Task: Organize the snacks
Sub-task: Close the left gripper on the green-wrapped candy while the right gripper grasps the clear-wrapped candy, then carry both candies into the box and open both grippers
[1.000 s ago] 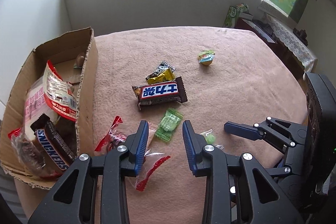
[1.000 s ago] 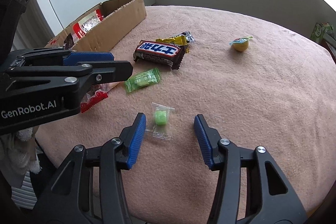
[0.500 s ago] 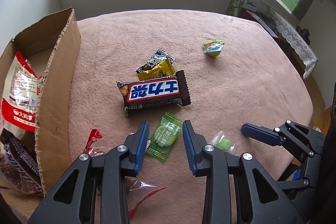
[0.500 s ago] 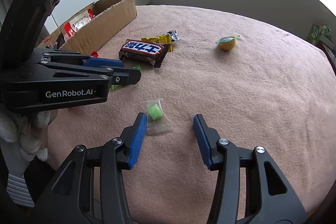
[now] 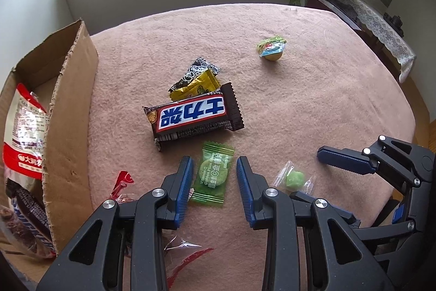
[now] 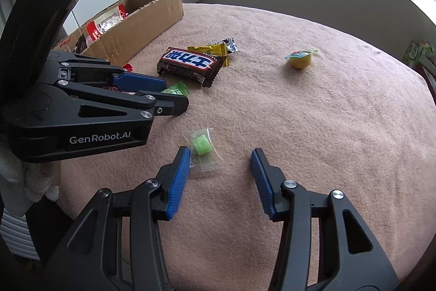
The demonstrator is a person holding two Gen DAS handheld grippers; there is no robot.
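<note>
Two light, crinkly sweets: the green plum-slice packet (image 5: 213, 174) lies on the bench between the spread left gripper (image 5: 214, 183), untouched; the clear-wrapped green candy (image 6: 202, 146) at ten o'clock beside the spread right gripper (image 6: 220, 164); pinch each across its flat middle

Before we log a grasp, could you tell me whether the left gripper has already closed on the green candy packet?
No, the left gripper has its jaws standing apart on either side of the green candy packet, which lies flat on the cloth.
</note>
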